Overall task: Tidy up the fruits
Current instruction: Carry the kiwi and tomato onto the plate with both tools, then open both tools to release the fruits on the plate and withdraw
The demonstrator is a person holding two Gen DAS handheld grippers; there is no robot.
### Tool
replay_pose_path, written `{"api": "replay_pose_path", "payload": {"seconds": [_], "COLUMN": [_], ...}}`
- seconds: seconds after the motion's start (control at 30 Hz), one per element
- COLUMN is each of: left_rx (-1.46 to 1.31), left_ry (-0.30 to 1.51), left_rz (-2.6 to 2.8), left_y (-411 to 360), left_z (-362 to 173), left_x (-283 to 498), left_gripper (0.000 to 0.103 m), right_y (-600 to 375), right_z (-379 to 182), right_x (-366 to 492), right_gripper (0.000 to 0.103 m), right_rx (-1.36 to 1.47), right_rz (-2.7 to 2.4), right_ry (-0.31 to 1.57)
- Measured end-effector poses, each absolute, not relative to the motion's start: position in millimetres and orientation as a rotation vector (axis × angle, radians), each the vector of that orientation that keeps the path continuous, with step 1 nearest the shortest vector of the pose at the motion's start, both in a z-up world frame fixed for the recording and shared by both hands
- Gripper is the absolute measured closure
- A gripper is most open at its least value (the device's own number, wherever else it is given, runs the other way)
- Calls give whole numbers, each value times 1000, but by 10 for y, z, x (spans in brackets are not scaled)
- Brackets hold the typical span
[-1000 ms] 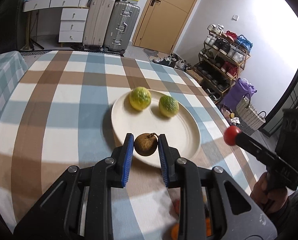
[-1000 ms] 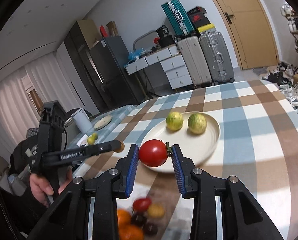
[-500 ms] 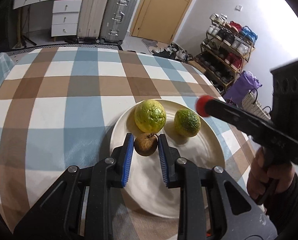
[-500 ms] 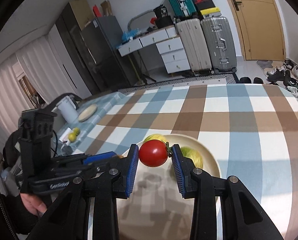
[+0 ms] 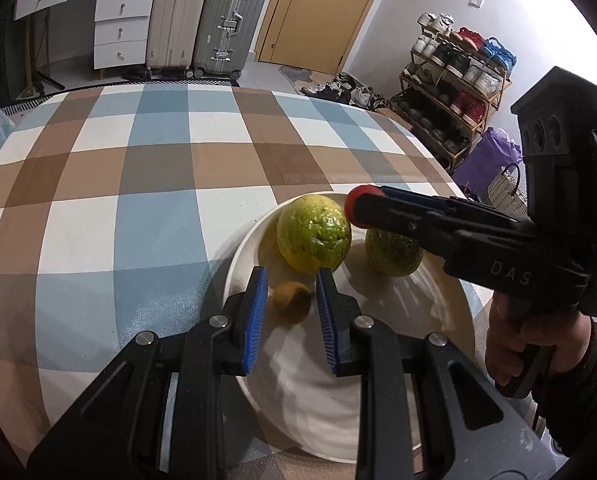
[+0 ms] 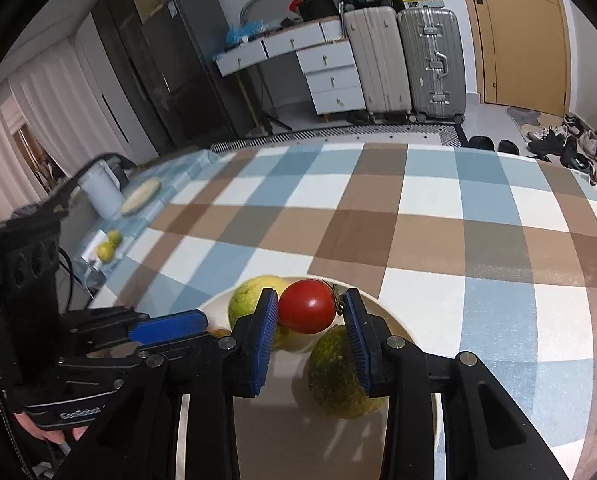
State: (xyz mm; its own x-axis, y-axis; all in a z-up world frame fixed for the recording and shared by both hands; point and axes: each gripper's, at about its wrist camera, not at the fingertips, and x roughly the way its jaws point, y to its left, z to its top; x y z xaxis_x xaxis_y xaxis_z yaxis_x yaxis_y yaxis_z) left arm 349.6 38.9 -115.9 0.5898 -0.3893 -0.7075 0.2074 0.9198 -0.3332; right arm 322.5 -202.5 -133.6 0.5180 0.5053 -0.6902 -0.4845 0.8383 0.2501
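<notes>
Now the cream plate (image 5: 234,276) sits near the right edge of the checked tablecloth (image 5: 138,184) and holds two yellow-green round fruits: the larger fruit (image 5: 313,233) to the left, the darker green fruit (image 5: 392,252) to its right. Both lie toward the plate's far rim.

Blue, brown and white squares cover the cloth. Beyond the table's far edge stand white drawers (image 5: 120,30), two suitcases (image 5: 206,20) and a wooden door (image 5: 318,8); a shoe rack (image 5: 454,76) lines the right wall. In the right wrist view, a white jug (image 6: 100,194) and a flat dish (image 6: 140,196) rest on a second table at the left.

Over the plate's left side, the left gripper (image 5: 291,300) pinches a small brown fruit (image 5: 291,298) between its blue pads, just before the larger fruit. The right gripper (image 6: 309,312), held by a hand (image 5: 538,340), clamps a red tomato (image 6: 307,311) above the two green fruits; whether it touches them is unclear.
</notes>
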Motion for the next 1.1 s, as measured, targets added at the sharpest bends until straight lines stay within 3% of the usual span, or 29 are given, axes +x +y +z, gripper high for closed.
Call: {"api": "replay_pose_path", "payload": {"seconds": [0.17,0.23,0.27,0.37,0.43,0.5,0.67,0.77,0.83,0.93,1.1], "left_rx": [-245,-237,-238,-240,-245,-245,-240,-249,-232,-215,-198], "left_ry": [870,865,860,834,812,801,756,737,728,704,674], "left_rz": [-368,-366,-364,-347,-331,-317,-268,-257,-233,-198,-174], "left_y": [384,373,382,414,446,469,499,495,453,412,374], "left_z": [-1155,-1118,-1092,-982,-894,-812,-622,-521,-455,-374,-237], "left_x": [3480,3450,3416,3326,3239,3144,2818,2600,2433,2219,1835], "left_gripper": [79,68,60,43,42,35,21,19,16,2,1], "right_y": [-1998,-2009,-2032,-2115,-2167,-2249,-2437,-2529,-2577,-2615,-2651], "right_z": [-1336,-1315,-1286,-1142,-1051,-944,-688,-594,-565,-525,-493], "right_x": [3226,3218,3196,3073,2979,2841,2376,2072,1884,1607,1201], "right_gripper": [65,52,40,37,34,25,14,4,3,1,0], "right_rx": [20,32,47,74,89,108,128,135,151,162,162], "right_rz": [580,589,593,597,596,589,578,540,543,539,530], "right_ry": [836,837,828,780,754,724,645,592,574,553,526]}}
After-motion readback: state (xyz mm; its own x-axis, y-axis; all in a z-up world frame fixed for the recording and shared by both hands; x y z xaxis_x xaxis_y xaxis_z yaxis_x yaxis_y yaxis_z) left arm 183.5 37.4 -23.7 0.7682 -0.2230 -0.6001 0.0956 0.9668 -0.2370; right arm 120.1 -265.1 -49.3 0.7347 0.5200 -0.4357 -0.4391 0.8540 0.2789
